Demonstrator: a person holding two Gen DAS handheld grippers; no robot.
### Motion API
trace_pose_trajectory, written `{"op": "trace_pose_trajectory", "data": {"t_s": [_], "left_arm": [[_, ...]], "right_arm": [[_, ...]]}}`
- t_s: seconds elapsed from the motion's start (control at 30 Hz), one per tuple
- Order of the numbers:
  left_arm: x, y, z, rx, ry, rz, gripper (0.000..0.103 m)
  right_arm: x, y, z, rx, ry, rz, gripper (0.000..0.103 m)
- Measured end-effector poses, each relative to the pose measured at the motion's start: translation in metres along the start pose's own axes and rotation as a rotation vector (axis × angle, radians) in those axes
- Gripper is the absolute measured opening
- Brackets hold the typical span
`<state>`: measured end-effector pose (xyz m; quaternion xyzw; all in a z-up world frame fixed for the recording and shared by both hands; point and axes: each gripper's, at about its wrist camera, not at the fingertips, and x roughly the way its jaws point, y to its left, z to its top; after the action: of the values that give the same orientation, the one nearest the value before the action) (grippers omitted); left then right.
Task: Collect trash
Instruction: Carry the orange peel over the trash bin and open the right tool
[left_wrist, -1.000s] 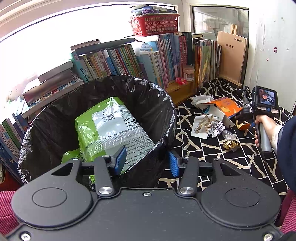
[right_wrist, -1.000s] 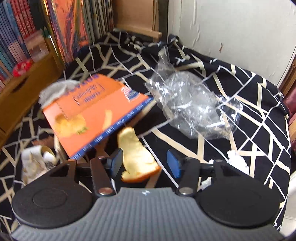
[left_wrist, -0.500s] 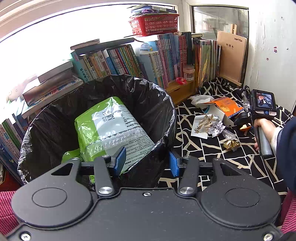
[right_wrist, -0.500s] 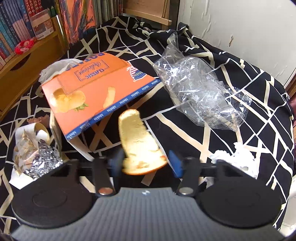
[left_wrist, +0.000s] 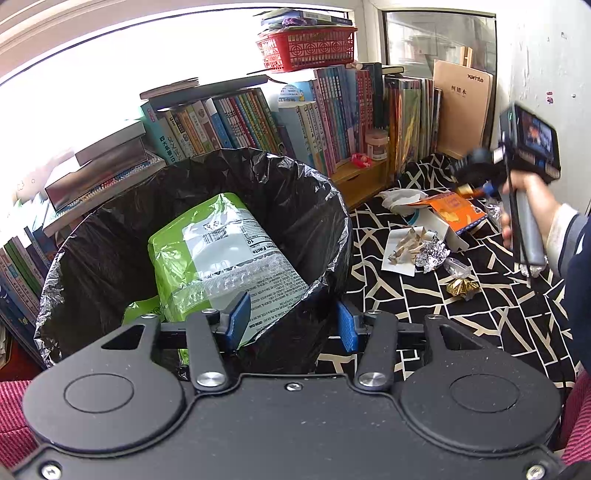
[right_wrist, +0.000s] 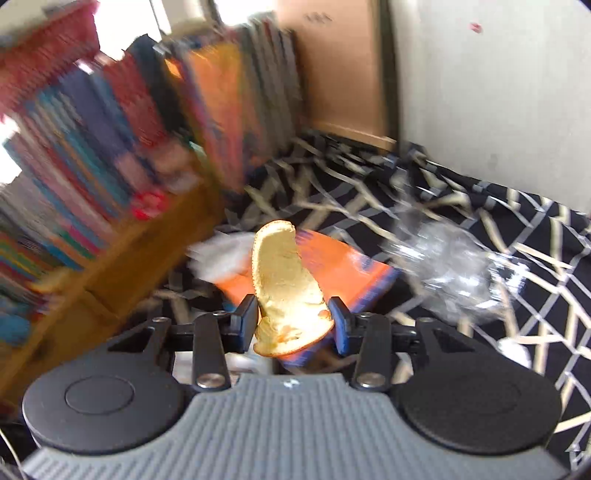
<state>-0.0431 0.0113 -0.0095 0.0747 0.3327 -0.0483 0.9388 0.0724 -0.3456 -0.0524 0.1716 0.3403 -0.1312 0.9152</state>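
Note:
A bin lined with a black bag holds a green and white snack bag. My left gripper stands open at the bin's near rim, one blue pad on each side of the liner edge. My right gripper is shut on a curved orange peel and holds it up above the patterned cloth. In the left wrist view the right gripper is raised over the orange box, with a hand on its handle.
On the black and white cloth lie crumpled foil, a paper with scraps, a gold wrapper, a white tissue and a clear plastic bag. Rows of books and a wooden shelf stand behind.
My right gripper closed on the orange peel, lifted it off the cloth and is swinging, blurring its view. The left gripper and bin have stayed still.

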Motion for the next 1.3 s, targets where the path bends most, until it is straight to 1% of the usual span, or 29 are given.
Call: {"op": "trace_pose_trajectory", "data": {"t_s": [0.1,0.17,0.33,0.43,0.53,0.6,0.63,0.67,0.73,0.77,0.9,1.03,1.3], "left_arm": [[0.001,-0.001,0.0,0.001,0.002,0.001,0.047],[0.002,0.0,0.0,-0.001,0.004,-0.002,0.048],[0.002,0.001,0.0,-0.002,0.005,-0.007,0.048],[0.002,0.001,0.0,-0.003,0.006,-0.008,0.048],[0.002,0.001,-0.001,-0.004,0.006,-0.008,0.048],[0.002,0.001,-0.001,-0.004,0.006,-0.008,0.048],[0.002,0.001,-0.001,-0.003,0.005,-0.008,0.048],[0.001,0.001,-0.001,-0.003,0.005,-0.008,0.048],[0.001,0.0,-0.002,-0.004,0.004,-0.009,0.048],[0.001,0.0,-0.002,-0.004,0.004,-0.009,0.048],[0.0,0.0,-0.003,-0.006,0.003,-0.01,0.047],[-0.001,0.0,-0.003,-0.007,0.003,-0.01,0.047],[-0.001,0.0,-0.003,-0.005,0.003,-0.008,0.048]], "right_arm": [[-0.032,0.028,0.009,-0.024,-0.039,0.184,0.046],[-0.059,0.054,0.014,-0.08,-0.057,0.317,0.046],[-0.132,0.118,0.014,-0.307,-0.101,0.603,0.047],[-0.161,0.154,0.007,-0.419,-0.076,0.751,0.048],[-0.171,0.188,-0.006,-0.507,-0.035,0.851,0.05],[-0.173,0.206,-0.017,-0.567,-0.011,0.874,0.054],[-0.171,0.216,-0.025,-0.595,0.005,0.877,0.054],[-0.17,0.223,-0.03,-0.611,0.021,0.875,0.065],[-0.17,0.229,-0.04,-0.622,0.059,0.887,0.073],[-0.168,0.231,-0.043,-0.619,0.072,0.886,0.079],[-0.167,0.225,-0.048,-0.593,0.087,0.862,0.081],[-0.16,0.218,-0.041,-0.569,0.085,0.831,0.081],[-0.156,0.2,-0.037,-0.551,0.076,0.771,0.085]]}}
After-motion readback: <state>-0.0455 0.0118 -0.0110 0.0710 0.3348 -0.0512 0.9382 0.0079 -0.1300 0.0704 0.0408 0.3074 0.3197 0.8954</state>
